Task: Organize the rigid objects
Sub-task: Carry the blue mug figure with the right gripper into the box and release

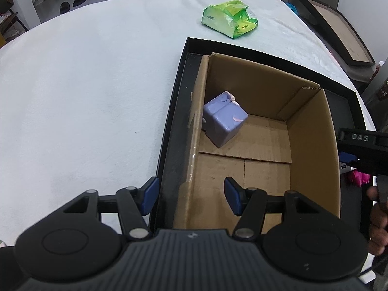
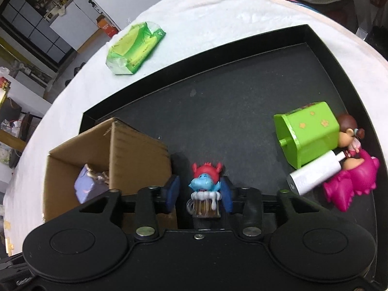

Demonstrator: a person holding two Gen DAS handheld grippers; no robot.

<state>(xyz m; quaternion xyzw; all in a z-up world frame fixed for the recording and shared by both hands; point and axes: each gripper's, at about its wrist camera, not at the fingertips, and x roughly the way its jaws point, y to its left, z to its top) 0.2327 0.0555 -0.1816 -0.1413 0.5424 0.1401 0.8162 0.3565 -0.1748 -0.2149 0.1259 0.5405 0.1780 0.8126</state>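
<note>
White cloth covers table; grey floor beyond far edge, two dark slippers on it; white cabinets and dark gridded shelving at room's side; orange box near cabinets; even indoor light.

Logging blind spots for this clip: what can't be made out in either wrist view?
- Right gripper: whether its pads touch the mug figure is unclear.
- Purple cube: in the right view the carton wall and gripper body cover part of it.
- Doll: the green box and white bottle hide much of it.
- Pink toy: in the left view the right gripper's body hides most of it.
</note>
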